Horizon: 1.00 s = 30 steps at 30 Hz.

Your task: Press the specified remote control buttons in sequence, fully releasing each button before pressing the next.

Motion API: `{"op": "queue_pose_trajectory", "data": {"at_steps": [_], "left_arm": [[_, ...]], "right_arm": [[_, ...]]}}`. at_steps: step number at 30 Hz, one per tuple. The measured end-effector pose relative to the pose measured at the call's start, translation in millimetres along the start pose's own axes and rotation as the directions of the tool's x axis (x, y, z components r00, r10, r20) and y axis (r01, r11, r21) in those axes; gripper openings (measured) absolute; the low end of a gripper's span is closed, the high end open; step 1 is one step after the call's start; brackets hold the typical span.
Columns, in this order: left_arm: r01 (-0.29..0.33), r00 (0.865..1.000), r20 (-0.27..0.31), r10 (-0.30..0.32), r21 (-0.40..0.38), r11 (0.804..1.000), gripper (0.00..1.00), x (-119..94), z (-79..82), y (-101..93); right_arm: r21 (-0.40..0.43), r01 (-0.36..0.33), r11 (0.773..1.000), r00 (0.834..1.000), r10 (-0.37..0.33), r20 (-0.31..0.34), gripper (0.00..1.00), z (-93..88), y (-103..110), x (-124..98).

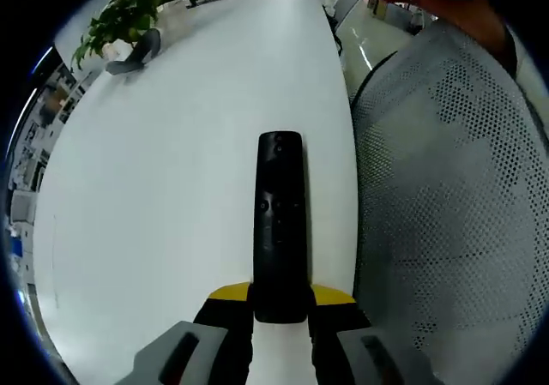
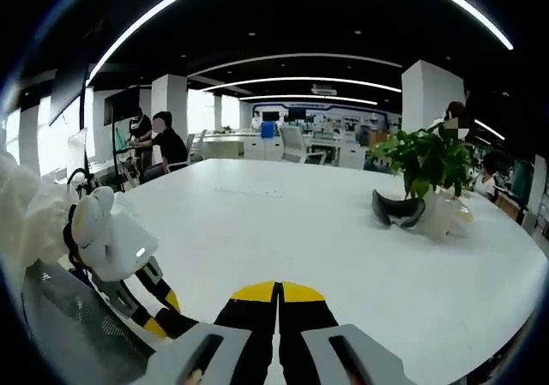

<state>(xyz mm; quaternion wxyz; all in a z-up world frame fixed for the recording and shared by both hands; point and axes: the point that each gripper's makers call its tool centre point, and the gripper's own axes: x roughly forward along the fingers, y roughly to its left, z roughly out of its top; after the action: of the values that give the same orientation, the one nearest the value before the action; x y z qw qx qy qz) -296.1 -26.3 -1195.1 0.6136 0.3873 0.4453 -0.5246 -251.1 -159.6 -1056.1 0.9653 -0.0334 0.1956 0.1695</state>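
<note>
Two grippers | left gripper (image 1: 280, 312) pinching remote (image 1: 280, 222) over table (image 1: 171, 188) | right gripper (image 2: 279, 303) pressed together

Remote (image 1: 280, 222) on table (image 1: 171, 188), near end between left gripper (image 1: 281, 303) jaws.

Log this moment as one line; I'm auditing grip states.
left tool: shut on long black remote control | right tool: shut, holding nothing | remote over white table | no button pressed yet
</note>
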Motion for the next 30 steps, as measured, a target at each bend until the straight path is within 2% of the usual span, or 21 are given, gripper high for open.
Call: {"op": "queue_pose_trajectory", "data": {"at_steps": [5,8,11,13,15,18,19,20,22,24,26,27,29,30], "left_arm": [[0.001,0.999,0.032,0.000,-0.028,1.000,0.24,-1,-0.9,-11.3],[-0.002,0.998,0.060,0.006,-0.067,0.998,0.24,-1,-0.1,-13.7],[-0.021,0.996,0.089,0.027,-0.070,0.997,0.24,-1,-0.4,-14.8],[-0.028,0.991,0.128,0.041,-0.106,0.994,0.24,-1,0.5,-14.3],[-0.032,0.985,0.167,0.050,-0.108,0.994,0.24,-2,1.0,-14.6],[-0.034,0.967,0.244,0.078,-0.179,0.983,0.25,-2,2.4,-13.7],[-0.037,0.957,0.277,0.091,-0.195,0.980,0.25,-3,2.8,-13.6],[-0.032,0.949,0.300,0.096,-0.213,0.976,0.25,-4,3.0,-13.6],[-0.026,0.941,0.323,0.100,-0.226,0.974,0.25,-4,2.0,-13.5],[-0.023,0.928,0.357,0.105,-0.227,0.974,0.25,-4,2.3,-12.9],[-0.011,0.917,0.384,0.107,-0.243,0.970,0.25,-5,2.2,-13.2],[-0.008,0.915,0.389,0.105,-0.243,0.970,0.25,-4,1.6,-12.6],[-0.010,0.912,0.395,0.106,-0.239,0.971,0.25,-4,2.8,-13.4],[-0.013,0.910,0.401,0.107,-0.230,0.973,0.25,-4,2.8,-13.8]], "right_arm": [[0.052,-0.040,0.998,0.999,0.041,-0.015,0.00,-0.3,3,2],[0.049,-0.078,0.996,0.996,0.080,-0.044,0.00,-1.6,11,5],[0.074,-0.173,0.982,0.976,0.182,-0.123,0.00,-9.4,27,8],[0.059,-0.196,0.979,0.968,0.203,-0.144,0.00,-9.5,30,12],[0.050,-0.204,0.978,0.962,0.210,-0.173,0.00,-10.2,31,19],[0.048,-0.225,0.973,0.942,0.229,-0.244,0.00,-18.9,31,28],[0.054,-0.225,0.973,0.923,0.230,-0.308,0.00,-30.4,29,34],[0.050,-0.234,0.971,0.910,0.237,-0.341,0.00,-37.9,28,39],[0.059,-0.223,0.973,0.897,0.229,-0.378,0.00,-47.2,24,44],[0.092,-0.251,0.964,0.884,0.267,-0.384,0.00,-52.8,27,49],[0.145,-0.241,0.960,0.870,0.280,-0.406,0.00,-63.9,27,52],[0.187,-0.238,0.953,0.848,0.297,-0.439,0.00,-74.7,28,49],[0.268,-0.212,0.940,0.819,0.320,-0.476,0.00,-82.3,29,46],[0.277,-0.213,0.937,0.825,0.324,-0.463,0.00,-79.9,29,47]]}}
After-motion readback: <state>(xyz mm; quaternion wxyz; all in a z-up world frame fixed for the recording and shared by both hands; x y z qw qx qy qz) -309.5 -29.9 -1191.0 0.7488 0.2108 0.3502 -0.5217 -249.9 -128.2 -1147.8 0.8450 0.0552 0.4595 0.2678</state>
